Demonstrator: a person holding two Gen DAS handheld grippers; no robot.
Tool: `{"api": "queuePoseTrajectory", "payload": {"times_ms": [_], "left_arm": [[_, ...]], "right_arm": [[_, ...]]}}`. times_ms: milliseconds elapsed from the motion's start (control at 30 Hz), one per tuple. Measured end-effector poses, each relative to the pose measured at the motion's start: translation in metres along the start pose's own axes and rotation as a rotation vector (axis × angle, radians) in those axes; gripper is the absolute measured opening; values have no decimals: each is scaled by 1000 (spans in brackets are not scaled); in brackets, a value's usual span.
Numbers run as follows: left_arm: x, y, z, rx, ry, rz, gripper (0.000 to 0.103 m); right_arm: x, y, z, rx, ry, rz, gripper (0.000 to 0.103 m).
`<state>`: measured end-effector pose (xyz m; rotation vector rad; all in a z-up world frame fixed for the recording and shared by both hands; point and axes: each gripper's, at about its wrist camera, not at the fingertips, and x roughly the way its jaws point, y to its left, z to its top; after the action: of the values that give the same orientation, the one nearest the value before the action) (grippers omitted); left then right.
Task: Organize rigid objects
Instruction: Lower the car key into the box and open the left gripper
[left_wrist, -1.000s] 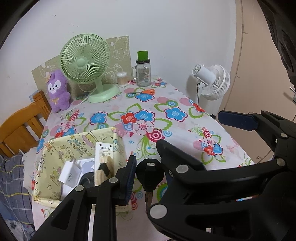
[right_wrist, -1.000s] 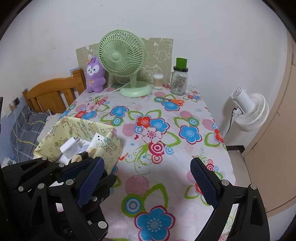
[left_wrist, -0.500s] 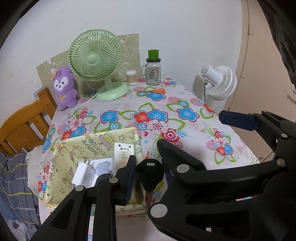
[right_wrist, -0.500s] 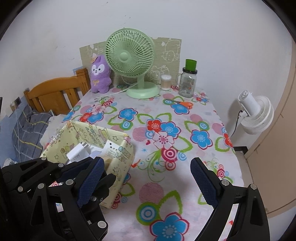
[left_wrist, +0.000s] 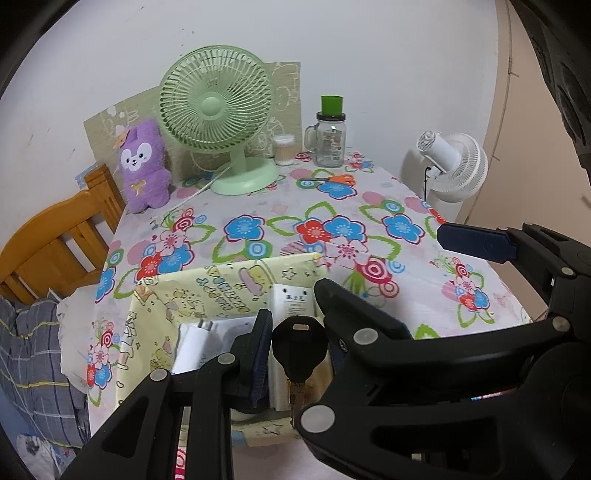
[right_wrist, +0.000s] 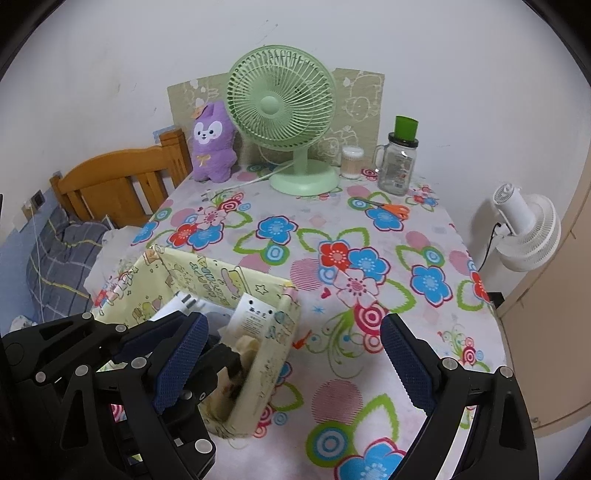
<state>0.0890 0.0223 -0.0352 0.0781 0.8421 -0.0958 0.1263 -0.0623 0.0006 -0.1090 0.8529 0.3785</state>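
Observation:
My left gripper (left_wrist: 297, 341) is shut on a black-headed key (left_wrist: 298, 349), blade pointing down, held over the open yellow patterned box (left_wrist: 221, 286) at the table's near left. The box holds a white charger (left_wrist: 192, 345) and a white card packet (left_wrist: 291, 302). In the right wrist view the box (right_wrist: 207, 275) sits left of centre, with the left gripper's black frame reaching into it. My right gripper (right_wrist: 291, 363) is open and empty, above the flowered tablecloth beside the box. Orange-handled scissors (right_wrist: 391, 208) lie at the far right of the table.
At the table's back stand a green desk fan (right_wrist: 282, 107), a purple plush toy (right_wrist: 212, 144), a small cotton-swab jar (right_wrist: 351, 162) and a glass mug with a green lid (right_wrist: 400, 162). A wooden chair (right_wrist: 122, 184) stands left, a white floor fan (right_wrist: 528, 225) right.
Both grippers have shifted left and toward the box. The key has gone from beside the box's right wall to over its inside. The right gripper stays open.

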Motion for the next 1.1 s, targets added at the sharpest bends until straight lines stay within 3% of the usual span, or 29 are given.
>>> {"api": "queuePoseTrajectory", "payload": {"times_ms": [433,1100], "left_arm": [[13,32,1,4,13,32,31],[57,57,-6,-18,82,-6,31]], "right_arm": [[30,25,13,6,38,13,96],[83,37,10,37,127,-14,96]]}}
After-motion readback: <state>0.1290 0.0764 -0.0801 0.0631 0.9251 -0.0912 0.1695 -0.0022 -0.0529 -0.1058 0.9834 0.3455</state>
